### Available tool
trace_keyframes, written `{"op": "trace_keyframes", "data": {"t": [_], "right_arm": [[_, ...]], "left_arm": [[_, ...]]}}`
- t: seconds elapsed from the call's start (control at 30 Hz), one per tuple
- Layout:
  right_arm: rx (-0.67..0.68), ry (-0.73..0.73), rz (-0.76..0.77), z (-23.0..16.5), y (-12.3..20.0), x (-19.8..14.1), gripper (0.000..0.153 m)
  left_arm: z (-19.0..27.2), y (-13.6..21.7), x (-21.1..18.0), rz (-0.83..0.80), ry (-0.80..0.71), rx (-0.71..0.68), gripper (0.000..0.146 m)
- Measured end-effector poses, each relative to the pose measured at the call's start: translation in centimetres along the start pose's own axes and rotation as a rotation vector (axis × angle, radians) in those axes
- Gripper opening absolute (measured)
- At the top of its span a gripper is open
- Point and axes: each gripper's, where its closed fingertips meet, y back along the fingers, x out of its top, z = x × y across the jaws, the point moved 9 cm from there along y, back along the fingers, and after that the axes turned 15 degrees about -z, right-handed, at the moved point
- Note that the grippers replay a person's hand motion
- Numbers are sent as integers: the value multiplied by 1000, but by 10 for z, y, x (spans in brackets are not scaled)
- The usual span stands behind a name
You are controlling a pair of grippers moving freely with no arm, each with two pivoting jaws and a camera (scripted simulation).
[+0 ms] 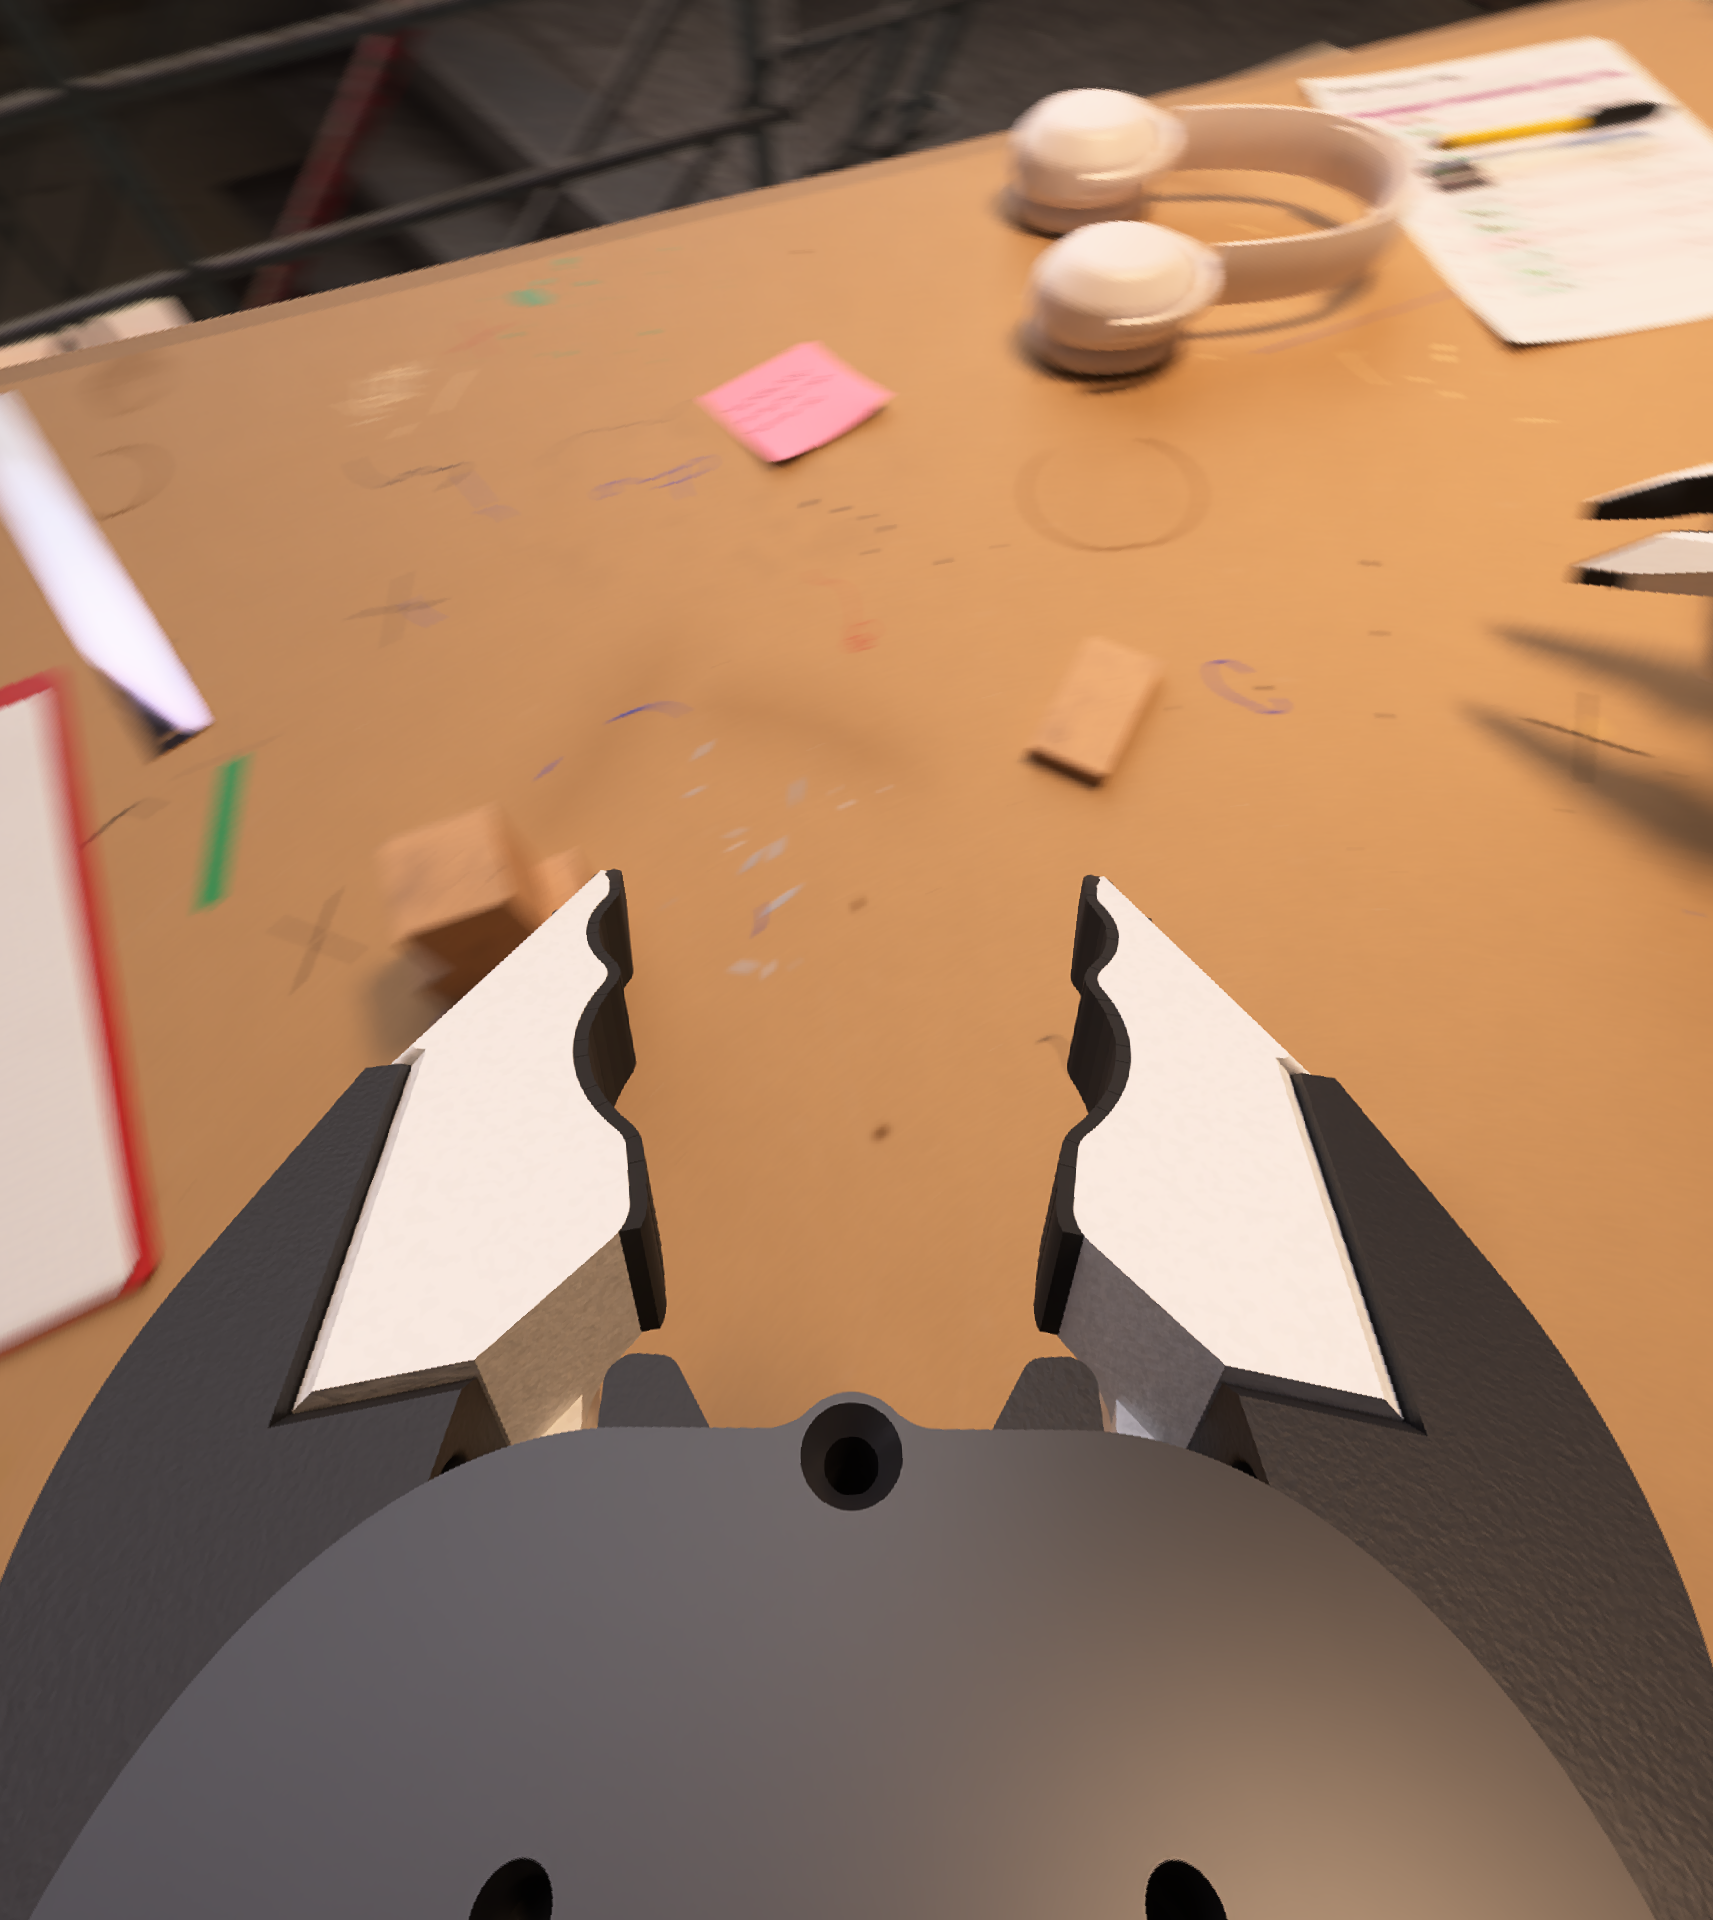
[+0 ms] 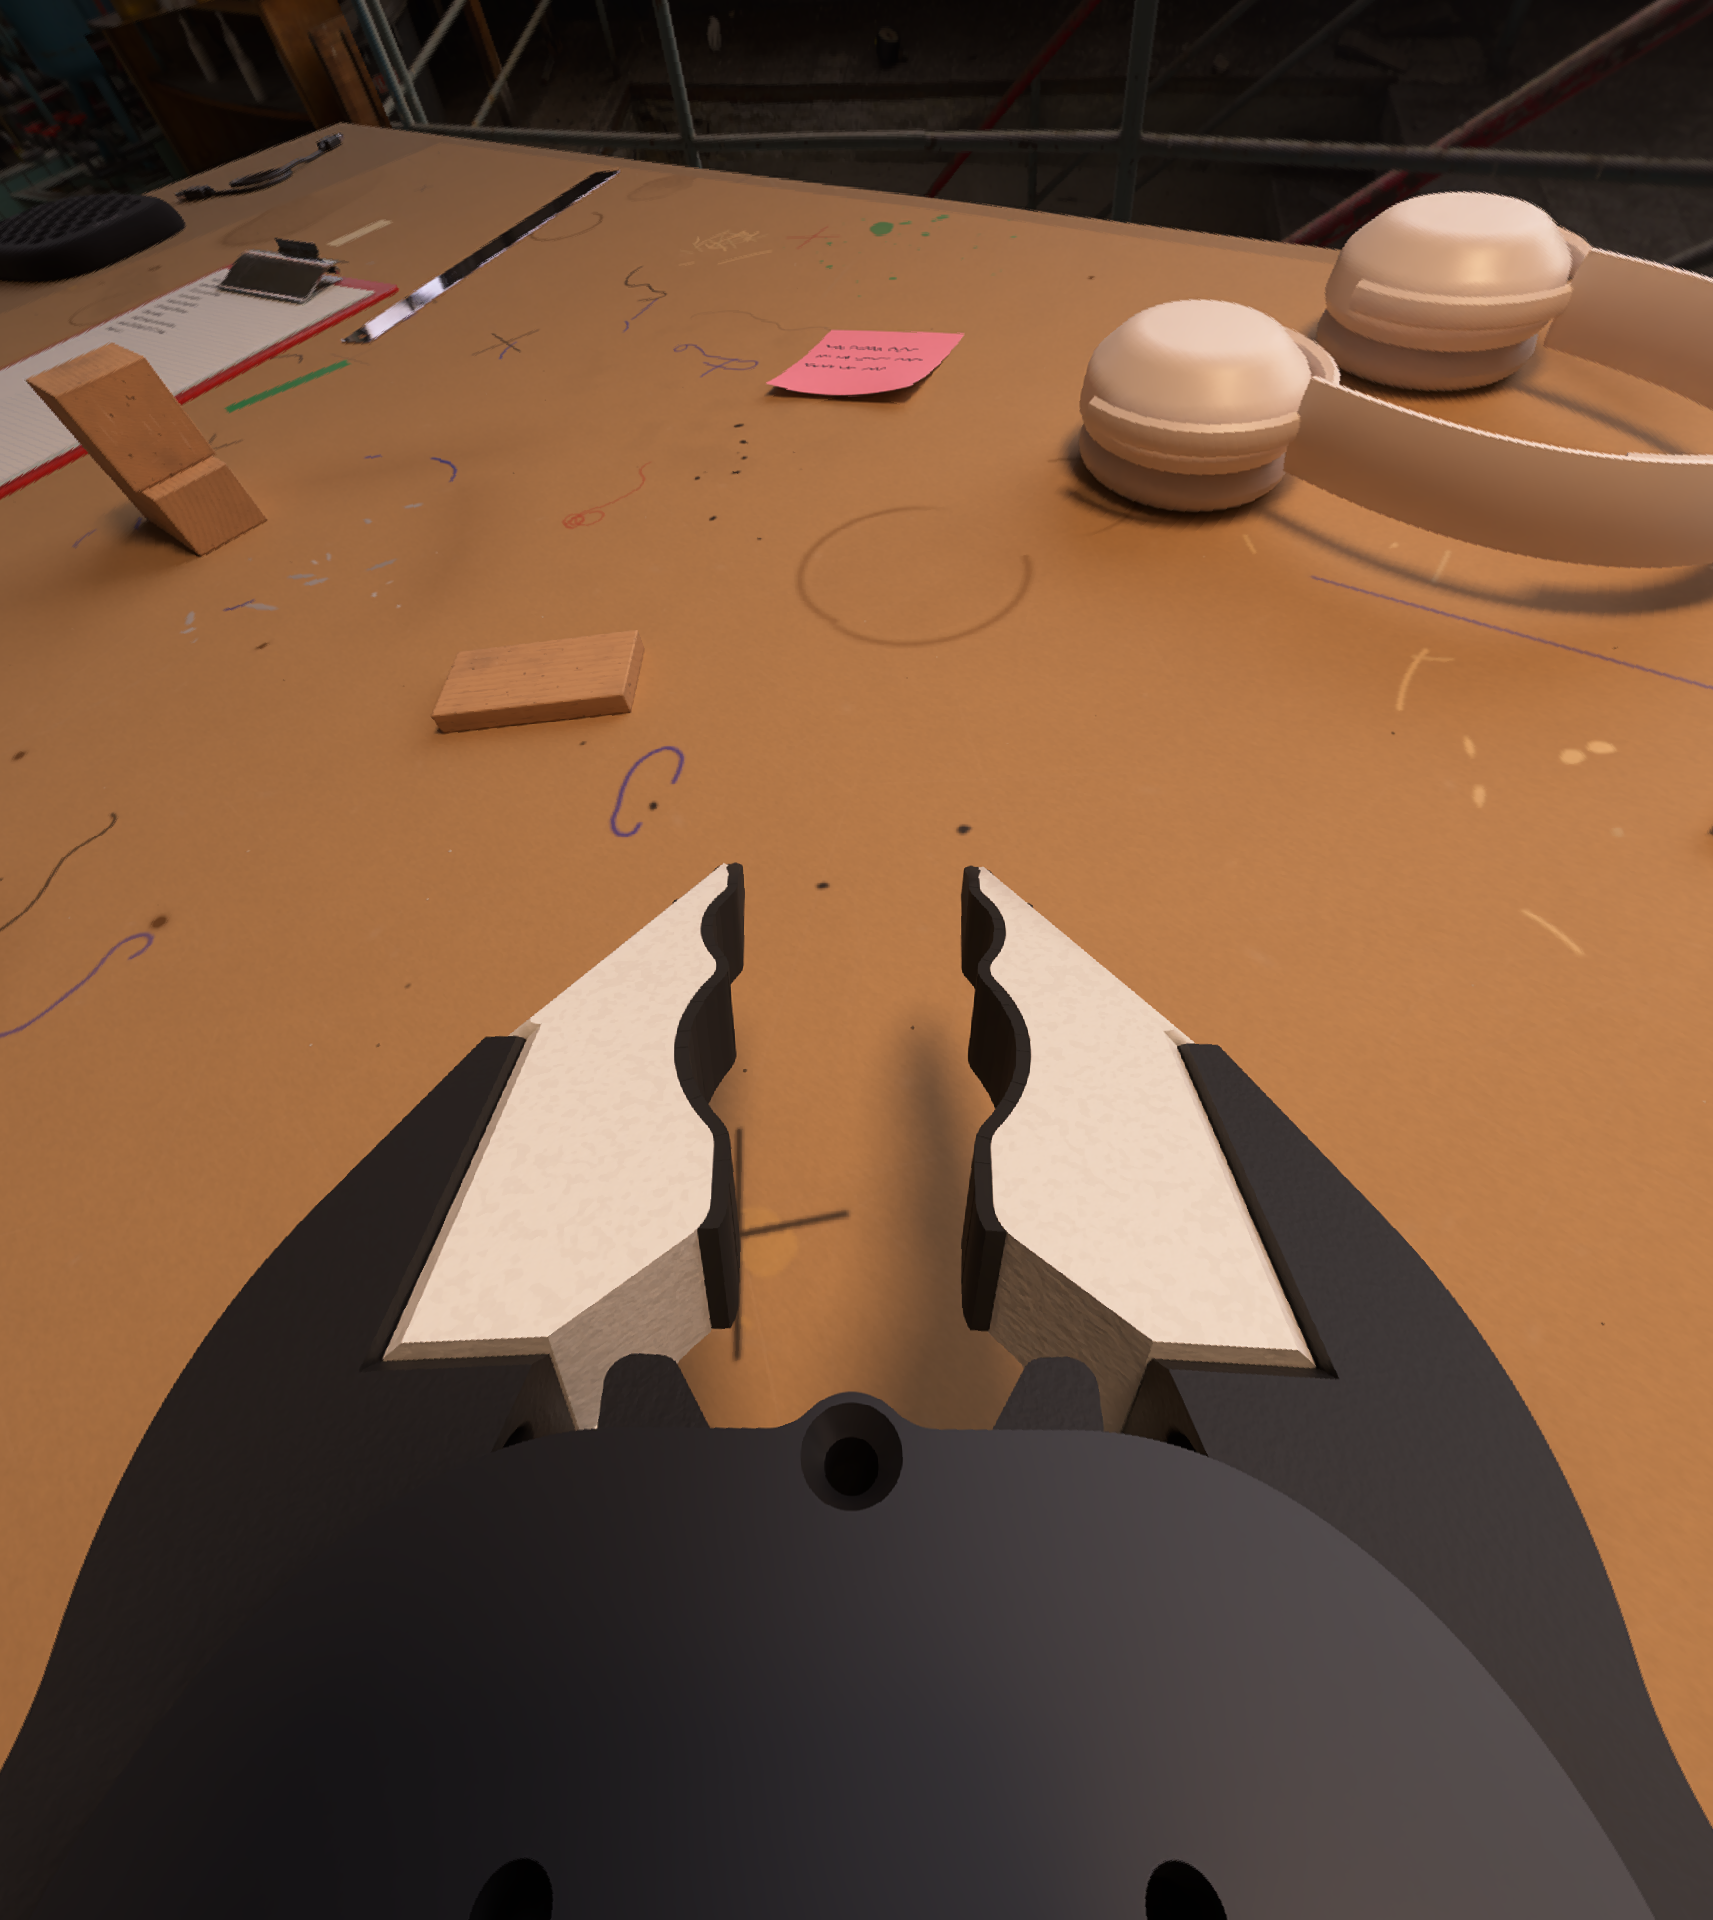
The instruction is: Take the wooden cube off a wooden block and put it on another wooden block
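The wooden cube (image 2: 127,418) sits on a small wooden block (image 2: 208,509) at the far left of the table, looking tilted in the right wrist view. In the left wrist view the cube (image 1: 447,868) is blurred, just left of my left fingertip, and its block is mostly hidden behind that finger. A second, flat wooden block (image 2: 540,681) lies bare ahead-left of my right gripper (image 2: 854,881), which is partly open and empty. That block (image 1: 1091,709) lies ahead-right of my left gripper (image 1: 852,891), which is wide open and empty. The right gripper's fingers (image 1: 1704,566) show at the right edge.
Beige headphones (image 2: 1351,395) lie at the back right, with a pink sticky note (image 2: 867,364) behind the flat block. A red clipboard (image 2: 52,405) and a metal ruler (image 2: 478,260) lie by the cube. A paper sheet with a pen (image 1: 1579,187) lies far right.
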Motion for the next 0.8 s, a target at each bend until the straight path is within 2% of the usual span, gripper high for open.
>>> {"op": "trace_keyframes", "data": {"t": [0.1,0.23,0.43,0.5,0.6,0.8], "right_arm": [[1,1,0,0,0,0,42],[1,2,-2,0,0,0,42],[5,8,-8,-1,-1,0,41],[7,11,-9,-1,-1,0,41],[11,15,-12,-1,-1,0,41],[28,15,-20,-1,-2,0,42]], "left_arm": [[-27,17,-47,34,127,120,87],[-39,16,-97,9,208,223,82],[-27,-7,-128,41,306,134,69],[-25,-13,-123,41,261,114,75],[-33,-17,-103,29,116,113,85],[-79,-31,-42,-73,-321,97,84]]}}
